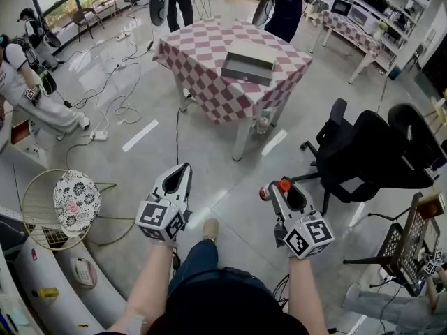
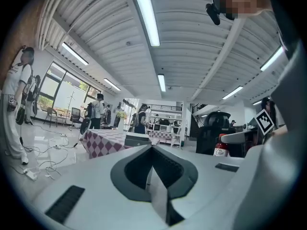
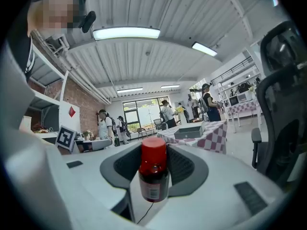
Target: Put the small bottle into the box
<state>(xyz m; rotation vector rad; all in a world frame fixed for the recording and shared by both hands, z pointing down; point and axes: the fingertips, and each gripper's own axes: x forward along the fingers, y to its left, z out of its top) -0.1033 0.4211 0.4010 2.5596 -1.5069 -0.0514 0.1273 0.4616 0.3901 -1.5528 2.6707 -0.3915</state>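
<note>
- Red-capped and small, the small bottle (image 1: 282, 185) is sitting between the jaws of the right gripper (image 1: 277, 190) in the head view. The pads are pressing on its sides, so the jaws are standing only as wide as the bottle.
- The left gripper (image 1: 183, 169) is pointing forward at nine o'clock from the right one, with its jaws together and nothing in them.
- The box (image 1: 248, 65) is lying on the checkered table (image 1: 199, 51), well apart from both grippers at twelve o'clock. A black office chair (image 1: 363, 152) is standing at two o'clock, and cables (image 1: 112, 100) are lying on the floor at ten o'clock.
- In the left gripper view the jaws are meeting at the tip and are empty; the box (image 2: 136, 139) is showing far behind them, at eleven o'clock.
- In the right gripper view the bottle (image 3: 153, 174) is standing upright in the grip, cap on top, with the box (image 3: 188, 132) far off at one o'clock.
- I am judging the long way to the table as the main danger. A shake while walking could be loosening the smooth bottle from the pads, and the chair or a cable could be catching the person's foot and jolting the hand.
</note>
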